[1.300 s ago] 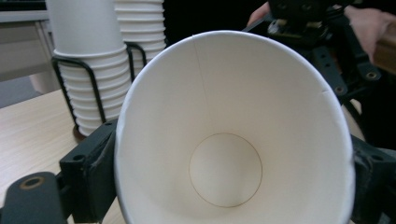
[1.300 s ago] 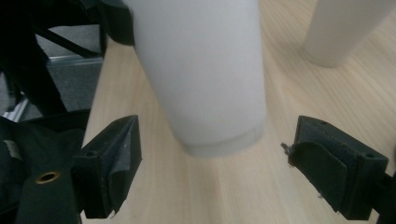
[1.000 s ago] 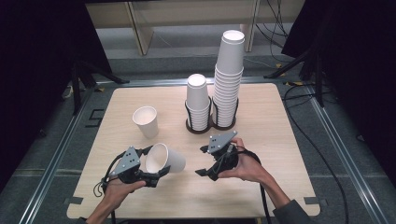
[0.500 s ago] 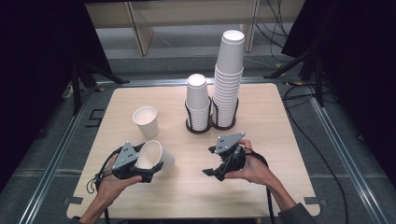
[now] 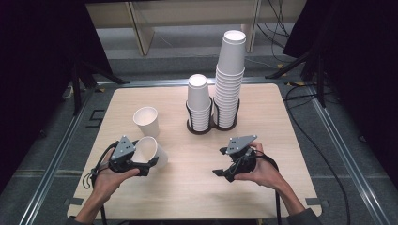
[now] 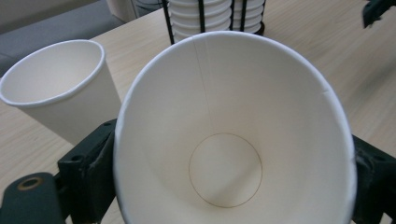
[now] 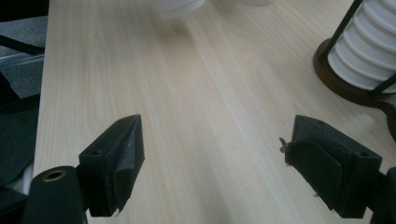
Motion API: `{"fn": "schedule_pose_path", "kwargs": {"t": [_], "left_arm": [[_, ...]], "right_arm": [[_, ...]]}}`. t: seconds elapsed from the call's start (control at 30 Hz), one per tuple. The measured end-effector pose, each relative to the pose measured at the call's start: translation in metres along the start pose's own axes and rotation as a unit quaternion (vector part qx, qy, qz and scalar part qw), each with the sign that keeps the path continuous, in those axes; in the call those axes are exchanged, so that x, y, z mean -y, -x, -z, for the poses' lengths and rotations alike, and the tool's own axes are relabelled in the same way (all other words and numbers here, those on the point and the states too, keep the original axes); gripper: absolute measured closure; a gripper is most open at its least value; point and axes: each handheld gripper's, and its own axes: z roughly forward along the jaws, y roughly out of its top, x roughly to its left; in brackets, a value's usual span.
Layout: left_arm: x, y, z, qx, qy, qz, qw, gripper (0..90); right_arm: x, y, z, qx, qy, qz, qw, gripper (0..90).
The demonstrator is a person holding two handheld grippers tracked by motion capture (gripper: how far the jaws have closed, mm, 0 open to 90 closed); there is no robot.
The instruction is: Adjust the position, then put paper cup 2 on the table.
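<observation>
L gripper (image 5: 149,164) clamps a paper cup (image 5: 151,151) on its side at 8 o'clock – mouth toward its cam, prob. for setting beside the upright cup (image 5: 146,121). R gripper (image 5: 219,161) wide, empty – standing by.

Held cup (image 6: 233,140): lower rim cut off by the bottom edge of the left gripper view, outer wall hidden behind its own mouth. Jaw pads covered by the cup, so contact cannot be confirmed there. Cup stacks (image 6: 215,18) cropped at the top, count not readable. Standing cup (image 7: 175,5) cropped to a blurred base in the right gripper view; holder (image 7: 348,81) cut by the right edge. In the high view, left gripper (image 5: 143,164) jaws partly masked by the cup.
</observation>
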Motion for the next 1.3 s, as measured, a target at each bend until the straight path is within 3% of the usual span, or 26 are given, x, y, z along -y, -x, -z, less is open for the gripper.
{"fn": "schedule_pose_path", "kwargs": {"t": [0.2,0.3,0.53,0.63,0.7,0.73,0.77,0.83,0.87,1.0,1.03,1.2,1.3], "left_arm": [[-0.004,-0.013,-0.005,-0.016,-0.021,-0.004,0.9996,10.4],[-0.003,-0.019,-0.006,-0.032,-0.033,0.004,0.9989,10.4],[0.000,-0.031,-0.011,-0.049,-0.049,0.017,0.9975,10.3],[0.002,-0.034,-0.013,-0.049,-0.056,0.019,0.9970,10.3],[0.002,-0.038,-0.012,-0.052,-0.071,0.008,0.9961,10.2],[0.003,-0.037,-0.014,-0.052,-0.064,0.021,0.9964,10.2],[0.003,-0.040,-0.014,-0.049,-0.071,0.011,0.9962,10.1],[0.004,-0.042,-0.015,-0.053,-0.078,0.012,0.9955,10.1],[0.004,-0.041,-0.017,-0.052,-0.070,0.022,0.9960,10.0],[0.005,-0.051,-0.018,-0.054,-0.084,0.003,0.9950,10.0],[0.006,-0.051,-0.017,-0.060,-0.091,0.014,0.9939,9.9],[0.006,-0.056,-0.022,-0.072,-0.105,0.021,0.9917,9.7],[0.005,-0.061,-0.026,-0.066,-0.128,0.009,0.9896,9.5]], "right_arm": [[0.004,0.002,0.002,0.004,0.004,0.002,1.0000,19.0],[0.007,0.003,0.004,0.004,0.001,-0.007,1.0000,19.0],[0.013,0.005,0.005,0.006,0.000,-0.011,0.9999,19.0],[0.015,0.005,0.006,0.008,-0.002,-0.014,0.9999,19.0],[0.016,0.006,0.006,0.009,-0.006,-0.015,0.9998,19.0],[0.016,0.007,0.005,0.010,-0.003,-0.008,0.9999,19.0],[0.017,0.006,0.005,0.011,-0.003,-0.010,0.9999,19.0],[0.017,0.006,0.005,0.011,-0.004,-0.011,0.9999,19.1],[0.017,0.006,0.005,0.010,-0.004,-0.012,0.9999,19.1],[0.017,0.006,0.005,0.010,-0.004,-0.011,0.9999,19.0],[0.017,0.006,0.005,0.011,-0.005,-0.011,0.9999,19.1],[0.017,0.006,0.004,0.008,-0.005,-0.012,0.9999,19.2],[0.017,0.005,0.004,0.003,-0.006,-0.017,0.9998,19.2]]}}
